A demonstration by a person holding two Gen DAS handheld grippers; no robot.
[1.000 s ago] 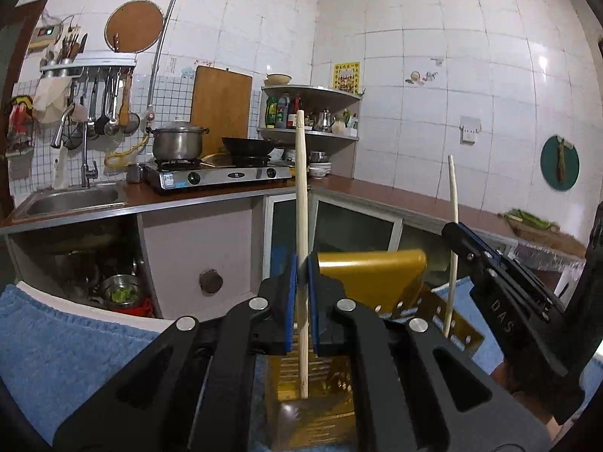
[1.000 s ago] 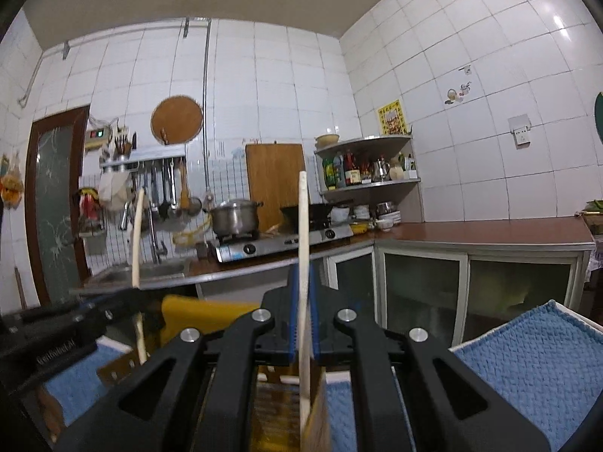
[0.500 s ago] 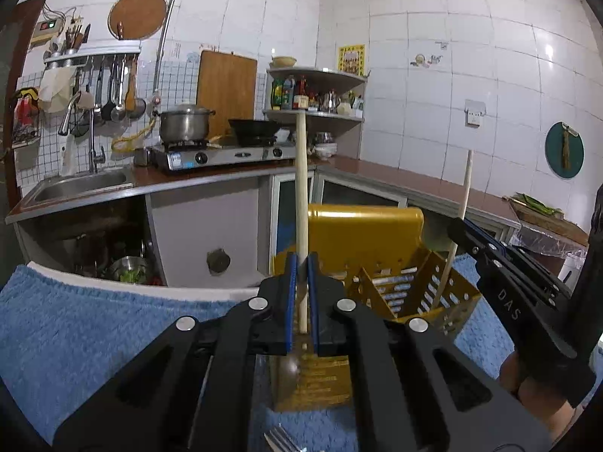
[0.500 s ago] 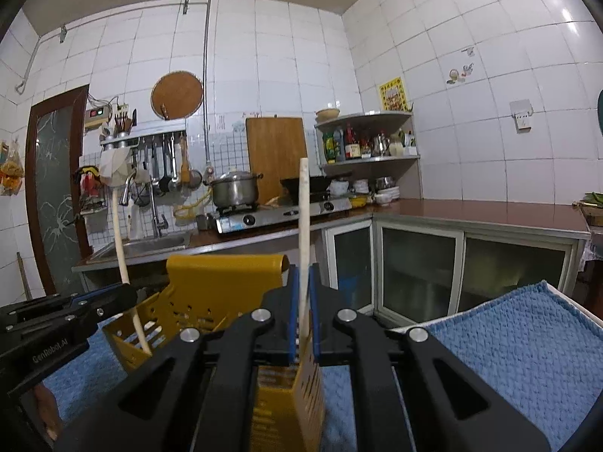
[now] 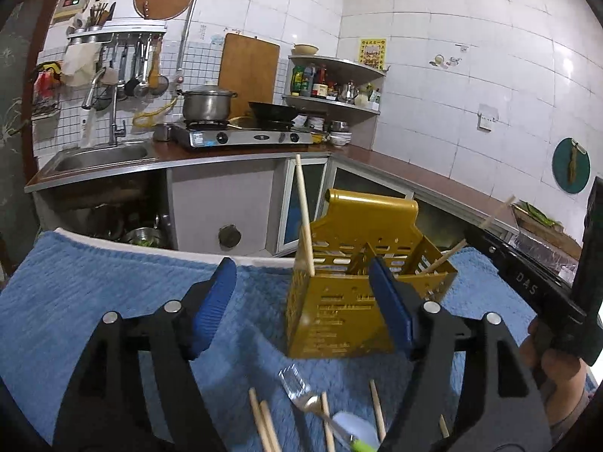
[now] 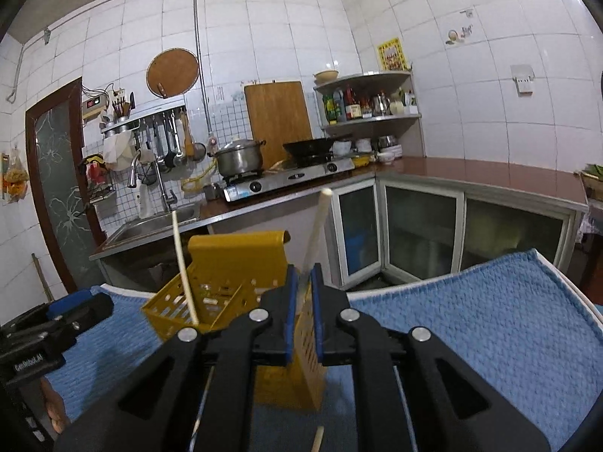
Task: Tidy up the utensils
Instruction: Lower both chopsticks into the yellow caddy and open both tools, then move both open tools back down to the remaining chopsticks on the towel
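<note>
The left tongs (image 5: 301, 301) are spread wide and empty. One chopstick (image 5: 305, 222) stands in the yellow utensil holder (image 5: 354, 293) on the blue towel (image 5: 113, 282). Another chopstick (image 6: 314, 233), leaning over the holder, is pinched by the right tongs (image 6: 302, 312).

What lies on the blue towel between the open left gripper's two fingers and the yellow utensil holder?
Left wrist view: only bare blue towel separates the left gripper from the yellow utensil holder.
</note>
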